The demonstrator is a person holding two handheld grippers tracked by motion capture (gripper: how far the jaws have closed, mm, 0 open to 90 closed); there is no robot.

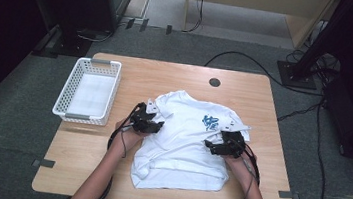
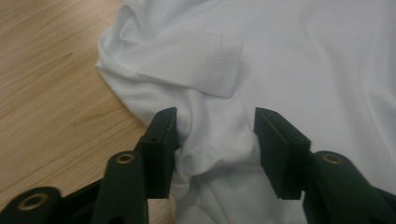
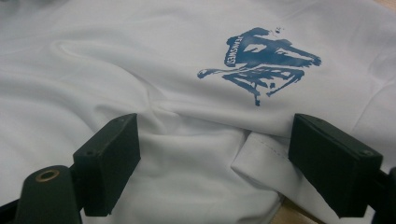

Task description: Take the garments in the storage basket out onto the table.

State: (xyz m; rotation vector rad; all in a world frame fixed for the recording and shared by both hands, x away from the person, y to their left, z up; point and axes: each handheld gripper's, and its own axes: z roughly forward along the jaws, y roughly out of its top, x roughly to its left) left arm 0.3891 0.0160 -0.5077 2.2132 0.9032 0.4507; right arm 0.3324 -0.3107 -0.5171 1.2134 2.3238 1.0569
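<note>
Left gripper (image 2: pixel 215 140) straddles a bunched fold at the left edge of the white T-shirt (image 1: pixel 182 140), jaws half-open with cloth between them, apparently not yet pinched; right gripper (image 3: pixel 212 163) stands wide over the shirt's right edge, holding nothing, likely so both sides can lift together for folding

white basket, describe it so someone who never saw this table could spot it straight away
Start from the wooden table and go to its far left corner in the high view. There, left of the white t-shirt, sits the white basket, oblong, with perforated lattice walls and nothing inside. It is the sole rigid container there; the shirt beside it is soft cloth with a blue print.
</note>
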